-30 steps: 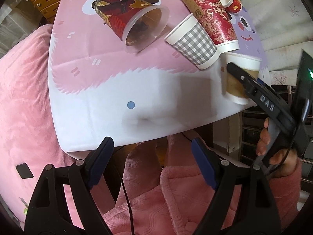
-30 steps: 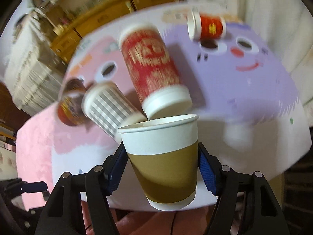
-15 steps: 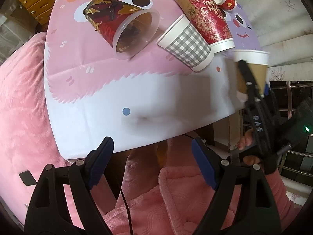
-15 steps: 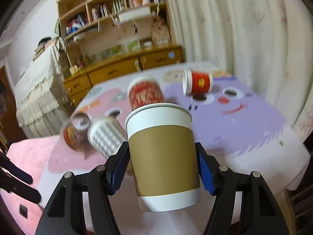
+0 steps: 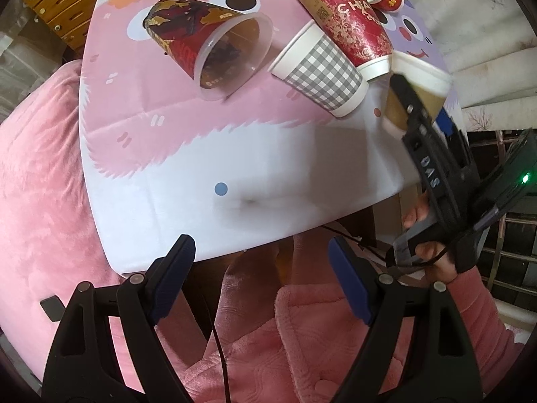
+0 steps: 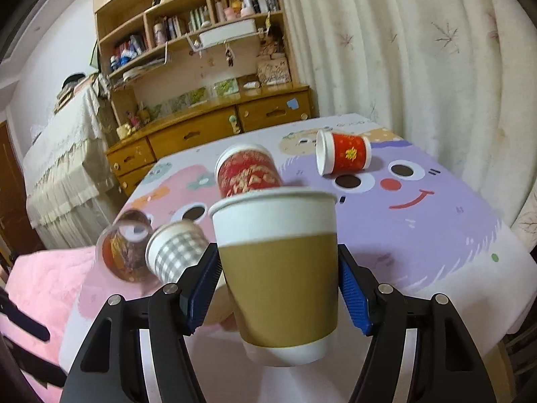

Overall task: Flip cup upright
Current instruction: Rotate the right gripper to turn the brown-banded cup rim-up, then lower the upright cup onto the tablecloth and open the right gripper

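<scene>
My right gripper (image 6: 280, 294) is shut on a brown-and-white paper cup (image 6: 278, 268), held upright, mouth up, just above the table's near right part. The same cup (image 5: 418, 95) shows in the left wrist view inside the right gripper (image 5: 424, 117). My left gripper (image 5: 260, 282) is open and empty, off the table's near edge above a pink-clad lap. Lying on their sides are a grey checked cup (image 5: 320, 70), a tall red cup (image 5: 345, 21), a small red cup (image 6: 344, 154) and a clear plastic cup with a red sleeve (image 5: 208, 38).
The table has a pink, white and purple cartoon cloth (image 5: 201, 154). A pink blanket (image 5: 37, 174) lies left of the table. A wooden cabinet with shelves (image 6: 208, 114) and a white curtain (image 6: 419, 50) stand behind it.
The right gripper has tipped the brown cup from tilted to upright and brought it down toward the table. The left gripper has barely moved.
</scene>
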Demonstrator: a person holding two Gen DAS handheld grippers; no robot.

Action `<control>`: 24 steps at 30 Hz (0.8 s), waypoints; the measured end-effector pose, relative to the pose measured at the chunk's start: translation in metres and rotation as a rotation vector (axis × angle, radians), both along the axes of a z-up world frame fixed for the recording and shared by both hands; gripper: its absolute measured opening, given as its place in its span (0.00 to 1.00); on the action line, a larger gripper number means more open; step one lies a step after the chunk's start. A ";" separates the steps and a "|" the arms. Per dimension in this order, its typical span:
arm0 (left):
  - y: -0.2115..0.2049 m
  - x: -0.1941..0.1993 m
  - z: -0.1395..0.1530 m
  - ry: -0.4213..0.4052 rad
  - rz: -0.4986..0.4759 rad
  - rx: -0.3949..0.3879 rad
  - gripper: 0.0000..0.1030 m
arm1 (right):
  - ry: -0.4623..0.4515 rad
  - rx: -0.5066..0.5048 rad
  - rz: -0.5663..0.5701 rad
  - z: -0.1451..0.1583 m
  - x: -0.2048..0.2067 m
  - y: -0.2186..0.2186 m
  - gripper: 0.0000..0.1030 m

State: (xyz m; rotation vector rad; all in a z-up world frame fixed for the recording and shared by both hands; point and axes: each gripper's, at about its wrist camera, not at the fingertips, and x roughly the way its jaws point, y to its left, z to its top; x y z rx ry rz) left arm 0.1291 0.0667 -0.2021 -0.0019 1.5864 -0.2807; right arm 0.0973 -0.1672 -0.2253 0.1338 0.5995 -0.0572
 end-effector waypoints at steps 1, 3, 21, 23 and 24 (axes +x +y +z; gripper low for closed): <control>0.001 0.000 0.000 0.003 0.004 -0.002 0.77 | 0.010 -0.006 0.007 -0.003 0.002 0.000 0.66; 0.001 0.000 -0.001 0.009 0.009 -0.006 0.77 | 0.034 -0.023 0.021 -0.007 0.001 0.003 0.66; -0.008 -0.010 -0.001 0.004 -0.002 -0.017 0.78 | 0.076 -0.152 0.117 -0.028 -0.028 0.016 0.64; -0.012 -0.013 0.001 -0.004 -0.017 -0.020 0.78 | 0.080 -0.148 0.119 -0.029 -0.033 0.016 0.64; -0.012 -0.013 0.002 -0.007 -0.024 -0.020 0.78 | 0.082 -0.147 0.121 -0.029 -0.035 0.016 0.64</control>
